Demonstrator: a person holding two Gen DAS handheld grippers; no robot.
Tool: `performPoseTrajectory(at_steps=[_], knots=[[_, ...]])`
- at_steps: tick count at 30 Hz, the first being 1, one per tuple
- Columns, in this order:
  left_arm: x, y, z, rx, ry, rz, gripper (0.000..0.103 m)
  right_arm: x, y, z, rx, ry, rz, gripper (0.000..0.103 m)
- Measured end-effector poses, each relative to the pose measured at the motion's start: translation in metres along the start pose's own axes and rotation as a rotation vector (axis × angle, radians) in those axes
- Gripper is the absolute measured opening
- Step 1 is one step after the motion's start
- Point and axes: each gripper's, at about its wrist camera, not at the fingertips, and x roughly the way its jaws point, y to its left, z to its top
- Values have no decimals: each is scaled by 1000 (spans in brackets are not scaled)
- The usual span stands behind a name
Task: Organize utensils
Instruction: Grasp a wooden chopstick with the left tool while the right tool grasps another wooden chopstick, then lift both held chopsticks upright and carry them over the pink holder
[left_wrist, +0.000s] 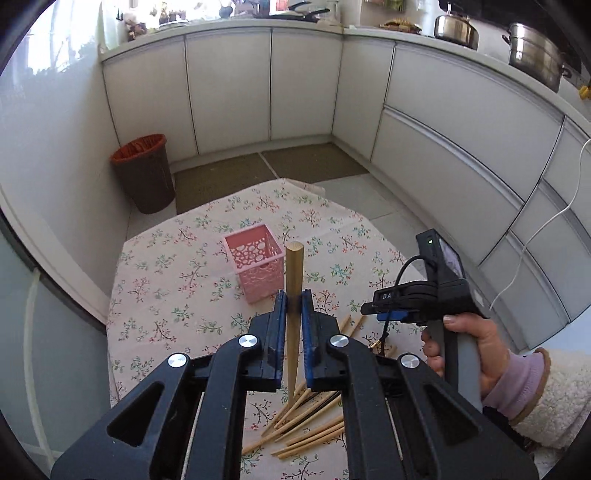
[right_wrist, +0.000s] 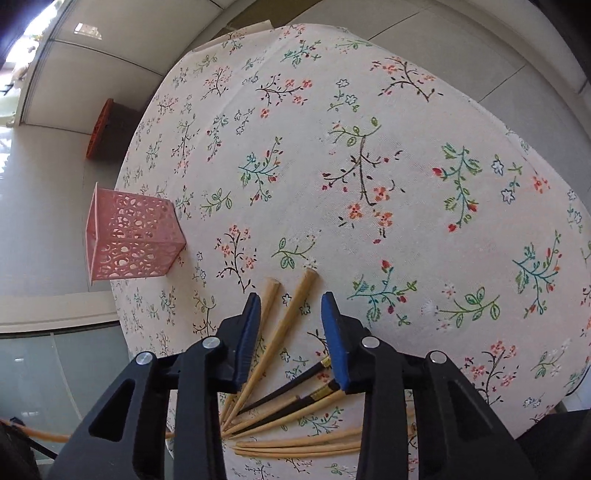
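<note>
We are near the start: our left gripper (left_wrist: 294, 308) clenches one chopstick (left_wrist: 293, 280) above the table (right_wrist: 369, 110), the pink basket (left_wrist: 255, 264) looks empty, and our right gripper (right_wrist: 291, 332), not yet gripping, straddles the chopstick pile (right_wrist: 291, 439).

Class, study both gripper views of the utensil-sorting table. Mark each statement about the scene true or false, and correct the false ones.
1. The left gripper is shut on a wooden chopstick. True.
2. The pink basket already holds several chopsticks. False: none show inside it.
3. The right gripper has its jaws apart over the loose chopsticks. True.
4. The tablecloth is plain blue. False: it is pale with a flower print.
</note>
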Motion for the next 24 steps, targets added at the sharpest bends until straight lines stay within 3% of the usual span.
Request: performPoseTrajectory(at_steps=[5, 13, 17, 21, 24], knots=[[-24, 13, -1, -30, -68, 1, 7, 15, 16, -3, -15, 17, -89, 20], [-35, 29, -4, -63, -118, -9, 7, 40, 25, -5, 50, 6, -127, 10], [-33, 30, -5, -74, -117, -17, 7, 41, 19, 2, 98, 8, -91, 9], [-33, 31, -6, -82, -121, -15, 7, 45, 4, 12, 187, 48, 5, 8], [-37, 33, -6, -89, -131, -14, 7, 43, -1, 12, 163, 25, 41, 8]])
